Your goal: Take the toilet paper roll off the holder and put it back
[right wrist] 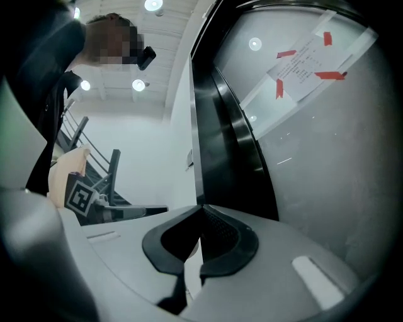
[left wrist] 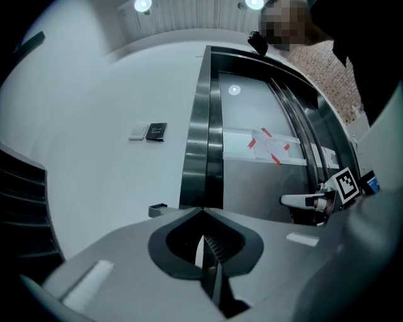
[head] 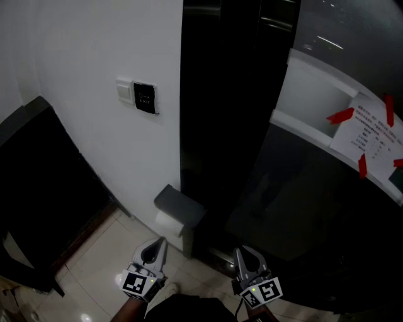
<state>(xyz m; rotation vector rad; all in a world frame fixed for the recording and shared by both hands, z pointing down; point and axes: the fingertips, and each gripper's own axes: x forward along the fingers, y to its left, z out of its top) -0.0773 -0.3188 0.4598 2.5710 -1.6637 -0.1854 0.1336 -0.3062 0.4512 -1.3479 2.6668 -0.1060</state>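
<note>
Here, the left tongs (head: 160,242) and right tongs (head: 241,251) are closed, empty; the toilet paper roll (head: 168,224) sits in its holder (head: 180,204) nearby.

This looks like a washroom corner in an office or public building, not a home. A grey holder (head: 179,204) with a toilet paper roll (head: 167,223) under its cover sits low where a white wall (head: 75,56) meets a glossy black frame (head: 220,94), above a pale tiled floor (head: 104,255). A light switch (head: 124,90) and a dark panel (head: 145,97) sit higher up. A glass panel (head: 296,207) carries a printed notice (head: 371,135) stuck on with red tape (head: 340,116). Round lights (left wrist: 143,5) are set in the ceiling.
</note>
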